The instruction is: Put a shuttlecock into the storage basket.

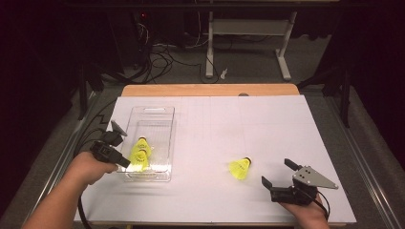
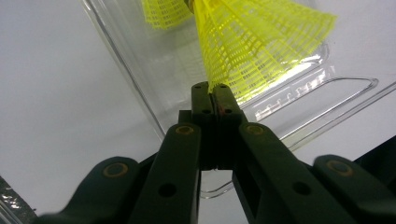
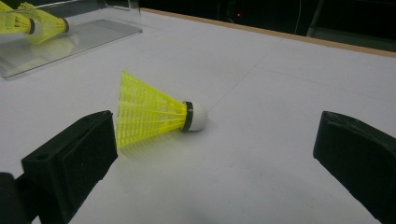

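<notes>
Left gripper view, yellow mesh-skirted shuttlecock, rim pinched by left hand-held gripper

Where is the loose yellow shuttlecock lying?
In the high view, the loose shuttlecock lies right of centre on the white table, just ahead of the open right hand-held gripper.

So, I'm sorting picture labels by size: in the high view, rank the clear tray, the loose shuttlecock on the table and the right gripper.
1. Clear tray
2. Right gripper
3. Loose shuttlecock
The gripper is nearer the camera, which flatters it.

Two shuttlecocks lie in the tray, a third shuttlecock to its right.
</notes>
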Demonstrator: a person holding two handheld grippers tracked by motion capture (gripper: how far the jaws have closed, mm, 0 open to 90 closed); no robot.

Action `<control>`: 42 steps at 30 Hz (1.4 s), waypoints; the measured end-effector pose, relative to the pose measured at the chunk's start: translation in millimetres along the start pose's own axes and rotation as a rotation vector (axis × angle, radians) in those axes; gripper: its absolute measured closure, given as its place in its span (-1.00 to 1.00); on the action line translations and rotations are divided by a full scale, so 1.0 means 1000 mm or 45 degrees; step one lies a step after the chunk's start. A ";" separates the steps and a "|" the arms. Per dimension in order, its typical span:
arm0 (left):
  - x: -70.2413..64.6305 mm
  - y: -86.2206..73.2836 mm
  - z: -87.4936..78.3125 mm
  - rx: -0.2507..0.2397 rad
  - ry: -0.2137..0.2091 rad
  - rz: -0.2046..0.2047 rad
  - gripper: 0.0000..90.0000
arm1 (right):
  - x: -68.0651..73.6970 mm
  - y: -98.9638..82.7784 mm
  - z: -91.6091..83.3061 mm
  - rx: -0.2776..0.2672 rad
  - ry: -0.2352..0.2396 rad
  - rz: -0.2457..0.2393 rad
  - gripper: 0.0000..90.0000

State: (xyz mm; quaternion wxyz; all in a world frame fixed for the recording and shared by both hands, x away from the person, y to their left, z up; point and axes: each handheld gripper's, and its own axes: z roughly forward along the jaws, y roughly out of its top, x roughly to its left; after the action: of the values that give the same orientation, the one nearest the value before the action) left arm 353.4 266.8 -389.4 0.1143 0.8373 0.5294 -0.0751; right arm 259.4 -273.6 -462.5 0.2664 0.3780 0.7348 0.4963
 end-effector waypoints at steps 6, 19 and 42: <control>-0.002 0.002 0.003 0.014 0.023 0.014 1.00 | 0.000 0.000 0.000 0.000 0.002 -0.001 -0.99; -0.003 0.002 0.006 0.018 0.033 0.022 0.99 | 0.000 0.000 0.000 0.000 0.003 -0.001 -0.99; -0.009 0.009 -0.009 -0.003 -0.011 0.088 0.45 | 0.001 -0.001 0.001 0.007 0.006 0.004 -0.99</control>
State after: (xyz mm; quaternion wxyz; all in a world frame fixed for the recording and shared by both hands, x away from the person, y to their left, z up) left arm 357.5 257.2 -377.7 0.1201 0.8546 0.4997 -0.0743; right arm 259.9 -272.5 -463.8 0.2627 0.3787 0.7362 0.4955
